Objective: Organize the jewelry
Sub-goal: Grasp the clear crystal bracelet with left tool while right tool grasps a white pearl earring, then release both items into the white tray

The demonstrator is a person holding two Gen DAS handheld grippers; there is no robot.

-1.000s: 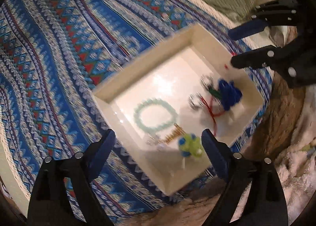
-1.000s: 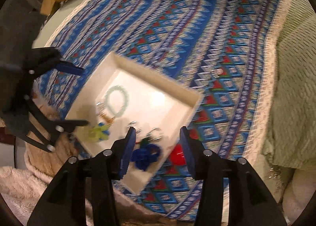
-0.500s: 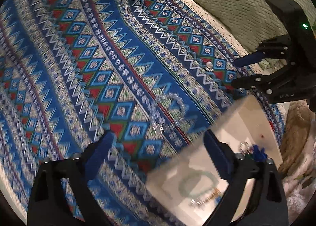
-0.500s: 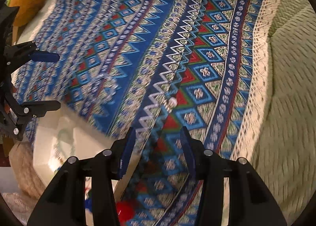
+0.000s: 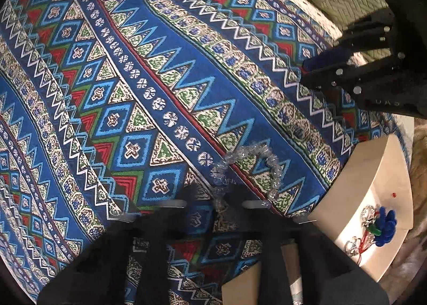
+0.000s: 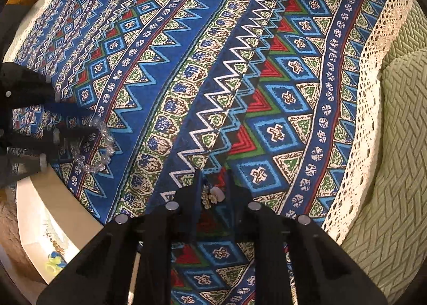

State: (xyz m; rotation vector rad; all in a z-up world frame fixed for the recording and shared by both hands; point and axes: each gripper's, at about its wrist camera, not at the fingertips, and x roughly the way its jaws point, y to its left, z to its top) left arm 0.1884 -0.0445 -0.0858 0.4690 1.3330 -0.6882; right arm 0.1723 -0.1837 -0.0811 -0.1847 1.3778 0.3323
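Observation:
A clear crystal bead bracelet lies on the patterned cloth; it also shows in the right wrist view. My left gripper is open, its fingers straddling the bracelet's near end. My right gripper is down on the cloth with a small pearl-and-gold piece between its narrowly spaced fingers; contact is unclear. The white tray at the right holds a blue flower piece and silver rings with red cord. In the right wrist view the tray shows a green-yellow piece.
The blue, red and green patterned cloth covers the surface, edged in white lace. A green textured cushion lies beyond the lace. Brown fur sits beside the tray.
Both grippers have moved away from the tray and down onto the cloth. The left now straddles the crystal bracelet; the right has narrowed around the small pearl piece.

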